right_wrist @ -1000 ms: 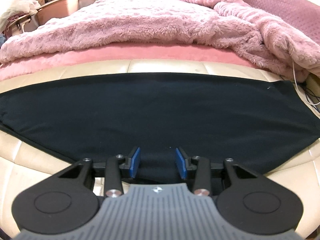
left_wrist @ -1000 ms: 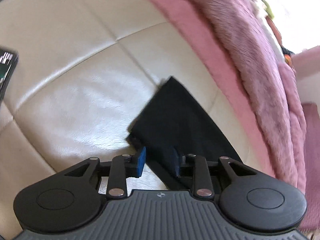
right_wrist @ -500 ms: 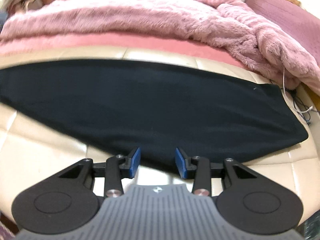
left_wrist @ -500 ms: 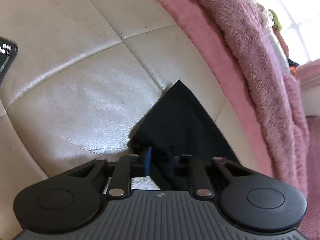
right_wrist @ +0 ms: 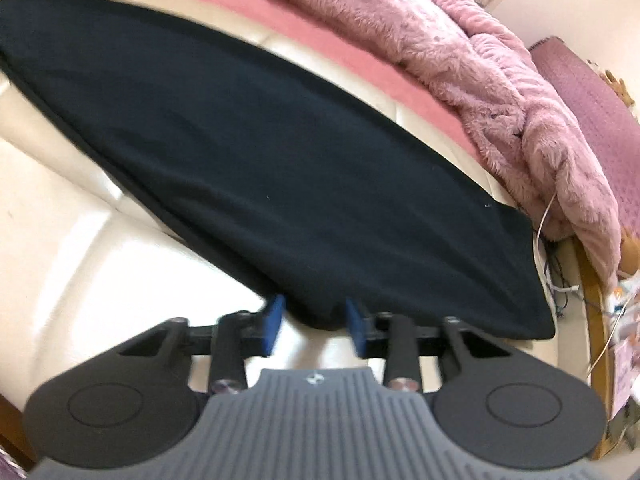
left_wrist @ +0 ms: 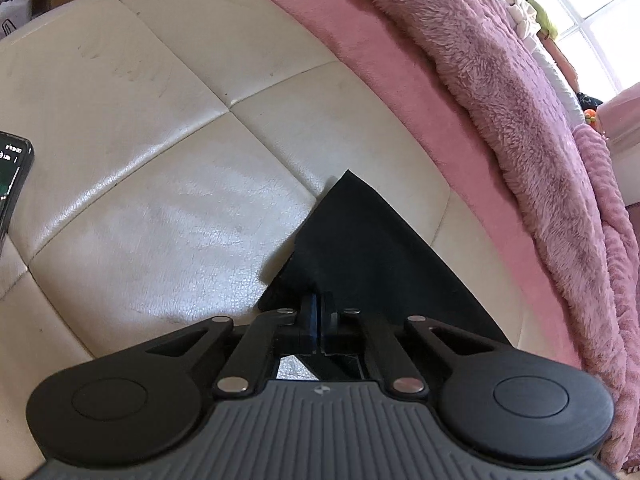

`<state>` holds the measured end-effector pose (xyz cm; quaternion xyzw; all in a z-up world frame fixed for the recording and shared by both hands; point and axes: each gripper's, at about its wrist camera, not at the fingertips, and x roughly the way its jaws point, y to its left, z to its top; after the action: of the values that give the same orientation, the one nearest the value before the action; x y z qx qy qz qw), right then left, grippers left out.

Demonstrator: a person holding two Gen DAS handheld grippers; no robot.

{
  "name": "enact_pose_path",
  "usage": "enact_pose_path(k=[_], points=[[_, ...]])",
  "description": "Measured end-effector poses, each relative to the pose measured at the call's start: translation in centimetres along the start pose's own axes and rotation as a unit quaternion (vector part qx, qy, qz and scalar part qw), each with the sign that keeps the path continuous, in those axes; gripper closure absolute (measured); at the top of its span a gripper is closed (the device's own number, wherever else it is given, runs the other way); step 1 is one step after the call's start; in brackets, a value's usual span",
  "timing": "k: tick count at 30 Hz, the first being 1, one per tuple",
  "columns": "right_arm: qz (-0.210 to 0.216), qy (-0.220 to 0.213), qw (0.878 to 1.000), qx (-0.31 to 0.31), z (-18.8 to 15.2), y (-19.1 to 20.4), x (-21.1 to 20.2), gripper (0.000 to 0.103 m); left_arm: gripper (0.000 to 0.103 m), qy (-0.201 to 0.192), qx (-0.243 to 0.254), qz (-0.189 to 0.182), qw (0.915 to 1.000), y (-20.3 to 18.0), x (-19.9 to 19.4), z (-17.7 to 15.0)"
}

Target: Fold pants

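Observation:
The black pants [right_wrist: 280, 152] lie flat along a cream leather cushioned surface [right_wrist: 80, 248]. In the left wrist view only one pointed end of the pants [left_wrist: 360, 240] shows. My left gripper [left_wrist: 319, 312] is shut on the near edge of that end, its blue pads pressed together on the cloth. In the right wrist view my right gripper [right_wrist: 314, 324] is open, its blue pads on either side of the pants' near edge, with the cloth's edge lying between them.
A fluffy pink blanket [right_wrist: 480, 72] and pink sheet [left_wrist: 400, 80] border the far side of the cushion [left_wrist: 160, 160]. A phone [left_wrist: 12, 176] lies at the left edge. White cables [right_wrist: 548, 216] and a wooden frame [right_wrist: 596, 300] are at the right.
My left gripper closed from open onto the end of the pants. My right gripper stayed open and shifted toward the right part of the pants' near edge, tilting the view.

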<state>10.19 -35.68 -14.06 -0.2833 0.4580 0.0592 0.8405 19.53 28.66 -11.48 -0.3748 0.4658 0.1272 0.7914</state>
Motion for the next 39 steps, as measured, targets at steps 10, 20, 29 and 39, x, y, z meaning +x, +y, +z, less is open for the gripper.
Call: enact_pose_path(k=[10,20,29,39], points=[[0.015,-0.012,0.998,0.063,-0.2,-3.7,-1.2,0.103,0.103,0.009,0.041,-0.004,0.9991,0.2,-2.3,-0.3],[0.04,0.047,0.996,0.063,-0.8,-3.0,1.5,0.103,0.098,0.048,0.059,0.023,0.9968,1.9,-1.1,-1.5],[0.049,0.054,0.991,0.116,-1.2,-4.9,0.4,0.09,0.057,0.043,0.02,-0.003,0.9989,1.6,-4.0,-2.3],[0.077,-0.031,0.973,0.213,0.9,-5.4,-0.9,0.079,0.05,-0.015,-0.1,-0.016,0.9948,2.7,-2.1,-4.9]])
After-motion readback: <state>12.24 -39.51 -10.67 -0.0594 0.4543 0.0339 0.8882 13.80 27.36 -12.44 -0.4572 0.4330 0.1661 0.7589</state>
